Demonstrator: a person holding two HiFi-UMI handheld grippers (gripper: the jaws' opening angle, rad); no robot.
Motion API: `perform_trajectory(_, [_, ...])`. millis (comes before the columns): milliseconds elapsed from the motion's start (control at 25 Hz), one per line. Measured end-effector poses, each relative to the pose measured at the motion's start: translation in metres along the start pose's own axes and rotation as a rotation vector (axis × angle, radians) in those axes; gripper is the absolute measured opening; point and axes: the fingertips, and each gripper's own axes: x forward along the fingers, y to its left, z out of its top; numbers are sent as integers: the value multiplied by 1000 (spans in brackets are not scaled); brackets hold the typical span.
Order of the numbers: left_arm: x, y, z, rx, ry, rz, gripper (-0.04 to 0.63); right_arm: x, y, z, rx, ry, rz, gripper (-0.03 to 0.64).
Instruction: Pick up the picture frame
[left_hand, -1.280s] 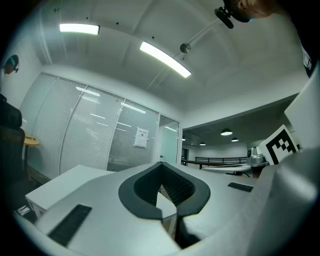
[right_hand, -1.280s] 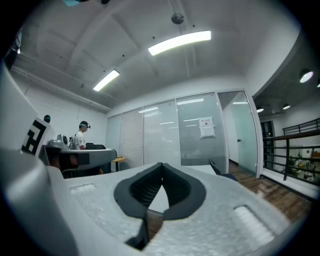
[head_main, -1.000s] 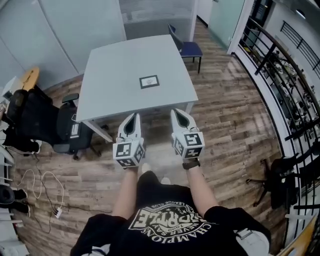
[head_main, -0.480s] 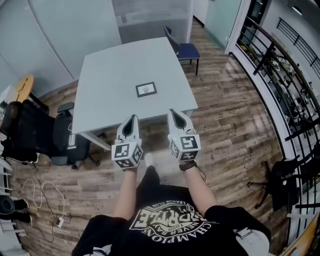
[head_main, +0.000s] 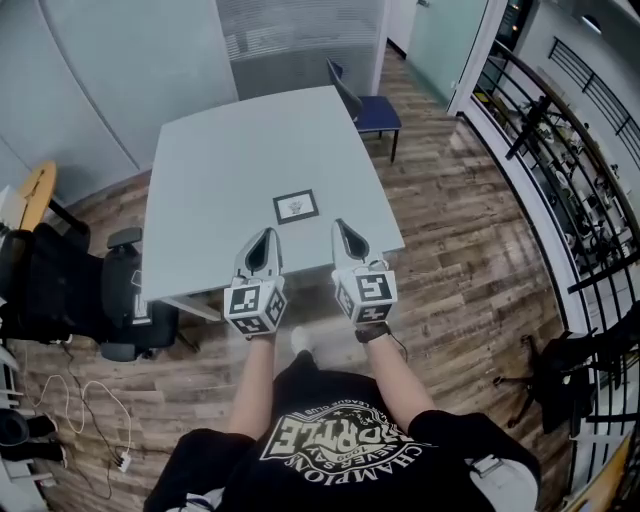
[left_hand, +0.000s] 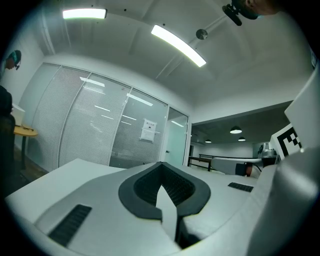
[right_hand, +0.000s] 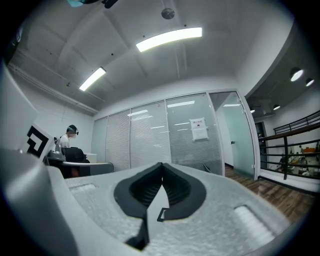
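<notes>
Grey table (head_main: 230, 150) bears the picture frame (head_main: 296, 206), while left claw (head_main: 268, 236) and right claw (head_main: 341, 228) hover fully closed, empty.

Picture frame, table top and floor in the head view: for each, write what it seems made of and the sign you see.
Picture frame: dark matt border round a pale insert; wood or plastic, too small to tell. Table top: probably laminate; even, smooth matt grey, no grain. Floor: wood or wood-look planks; streaked brown grain, visible seams.
</notes>
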Motion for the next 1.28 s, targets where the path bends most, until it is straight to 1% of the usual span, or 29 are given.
perform_trajectory(200, [38,38,1,-20,18,-14,3,60,4,-6,-1,23,-2,-2])
perform_trajectory(400, [75,83,1,-71,28,-15,3,110,14,-13,-29,41,6,-2])
perform_trajectory(600, [112,111,8,-57,38,-51,3,160,11,-9,-38,40,-18,-2])
perform_trajectory(760, [131,130,4,-85,50,-68,3,187,18,-14,-43,37,-20,-2])
perform_trajectory(880, [140,145,-5,-100,62,-72,3,204,27,-28,-58,68,-8,-2])
perform_trajectory(1040, [154,157,-24,-69,124,-68,3,227,25,-48,-61,120,0,-2])
perform_trajectory(1200, [175,168,-29,-31,150,-72,5,257,18,-58,-58,157,39,-2])
perform_trajectory(1280, [190,179,-34,-30,160,-69,5,277,14,-69,-52,185,57,-2])
